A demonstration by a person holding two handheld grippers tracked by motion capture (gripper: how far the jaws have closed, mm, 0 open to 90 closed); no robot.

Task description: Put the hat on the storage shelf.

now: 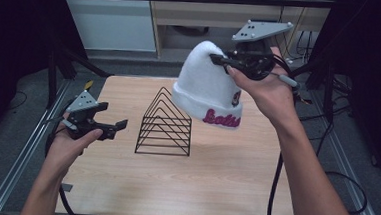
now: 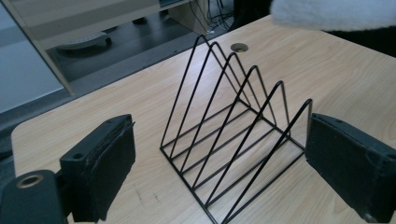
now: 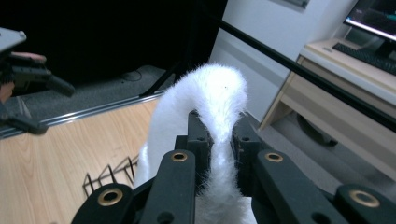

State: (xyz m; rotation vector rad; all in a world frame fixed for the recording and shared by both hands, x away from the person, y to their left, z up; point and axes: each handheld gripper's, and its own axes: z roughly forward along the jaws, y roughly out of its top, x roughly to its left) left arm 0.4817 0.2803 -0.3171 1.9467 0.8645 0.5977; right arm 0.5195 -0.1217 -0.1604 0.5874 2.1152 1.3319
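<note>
**Hat hanging over the rack**

The right gripper is pinching the crown of a fluffy white knit beanie with pink lettering, dangling it beside the black wire triangular file rack. Its thin fold could be slipping, or the cuff snagging wires. The left gripper is waiting wide open, empty.

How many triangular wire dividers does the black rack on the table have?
6, standing in a row along the black rack at the table's middle, left of the white hat. None look hidden.

A wooden table is seen in the lower centre of the frame. A white panel is placed at the upper left. In the right gripper view, a monitor and a keyboard are seen at the upper right.
</note>
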